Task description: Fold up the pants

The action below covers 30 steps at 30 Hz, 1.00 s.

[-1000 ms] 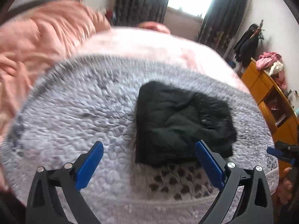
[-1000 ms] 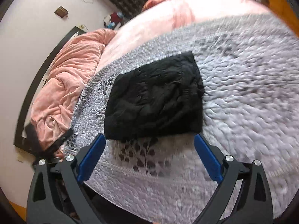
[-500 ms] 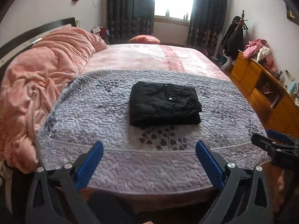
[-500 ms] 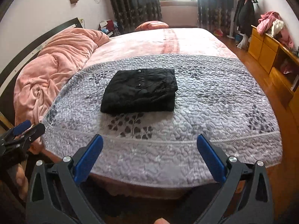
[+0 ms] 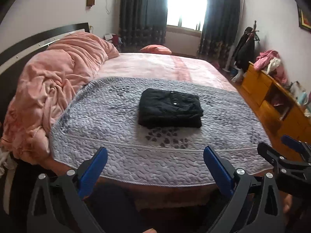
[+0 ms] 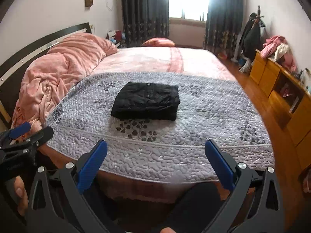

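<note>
The black pants [image 5: 170,107] lie folded in a neat square on the grey quilt [image 5: 108,120] that covers the near part of the bed [image 5: 155,66]. A pink blanket [image 5: 54,81] is heaped by the headboard. Dark curtains [image 6: 144,11] frame a bright window, and a yellow cabinet [image 6: 281,89] stands at the wall. The left tool [image 5: 155,167] and the right tool [image 6: 155,161] are both wide open, holding nothing, off the bed's near edge.

Open quilt [image 5: 108,114] around pants [image 5: 169,108]
</note>
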Each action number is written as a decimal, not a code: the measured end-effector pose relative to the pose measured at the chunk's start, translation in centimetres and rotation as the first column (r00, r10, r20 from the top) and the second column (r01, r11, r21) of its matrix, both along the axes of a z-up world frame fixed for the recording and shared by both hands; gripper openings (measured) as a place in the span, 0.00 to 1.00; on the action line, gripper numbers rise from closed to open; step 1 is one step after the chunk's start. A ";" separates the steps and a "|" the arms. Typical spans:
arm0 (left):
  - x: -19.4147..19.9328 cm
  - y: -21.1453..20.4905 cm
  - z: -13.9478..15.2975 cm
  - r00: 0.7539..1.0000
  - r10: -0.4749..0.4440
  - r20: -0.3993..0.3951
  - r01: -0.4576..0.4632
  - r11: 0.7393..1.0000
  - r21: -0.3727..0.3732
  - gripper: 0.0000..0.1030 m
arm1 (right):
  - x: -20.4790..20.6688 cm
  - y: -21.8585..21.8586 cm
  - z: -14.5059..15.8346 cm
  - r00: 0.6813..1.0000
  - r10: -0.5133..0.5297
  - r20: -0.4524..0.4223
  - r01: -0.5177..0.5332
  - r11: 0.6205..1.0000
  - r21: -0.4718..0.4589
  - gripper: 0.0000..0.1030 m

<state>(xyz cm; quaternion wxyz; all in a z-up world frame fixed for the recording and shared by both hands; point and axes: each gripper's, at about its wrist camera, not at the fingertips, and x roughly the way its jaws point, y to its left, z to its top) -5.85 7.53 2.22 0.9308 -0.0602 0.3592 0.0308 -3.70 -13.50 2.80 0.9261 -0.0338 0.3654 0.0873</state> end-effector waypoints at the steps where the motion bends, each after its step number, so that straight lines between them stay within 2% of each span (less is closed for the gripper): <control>1: -0.1 -0.1 0.0 1.000 -0.004 -0.001 0.004 1.000 0.000 0.96 | -0.1 -0.1 0.1 1.000 0.001 0.003 -0.001 1.000 0.005 0.97; 5: -0.1 -0.3 -0.1 0.999 -0.048 -0.015 0.047 0.998 -0.049 0.96 | -0.2 -0.5 0.7 1.000 -0.006 0.012 0.005 1.000 0.020 0.97; 14: 0.1 -0.7 0.3 0.999 -0.044 -0.009 0.044 0.999 -0.012 0.96 | 0.3 -0.6 0.5 1.000 -0.012 0.010 0.011 0.999 0.032 0.97; 19: 0.7 -0.2 0.1 0.998 -0.052 -0.025 0.051 0.997 -0.058 0.96 | 0.4 -0.3 0.4 1.000 -0.004 0.013 0.003 1.000 0.025 0.97; 30: 0.9 -0.4 -0.2 0.999 -0.036 -0.041 0.035 0.999 -0.024 0.96 | 0.7 0.1 0.1 1.000 0.002 0.003 -0.002 1.000 0.026 0.97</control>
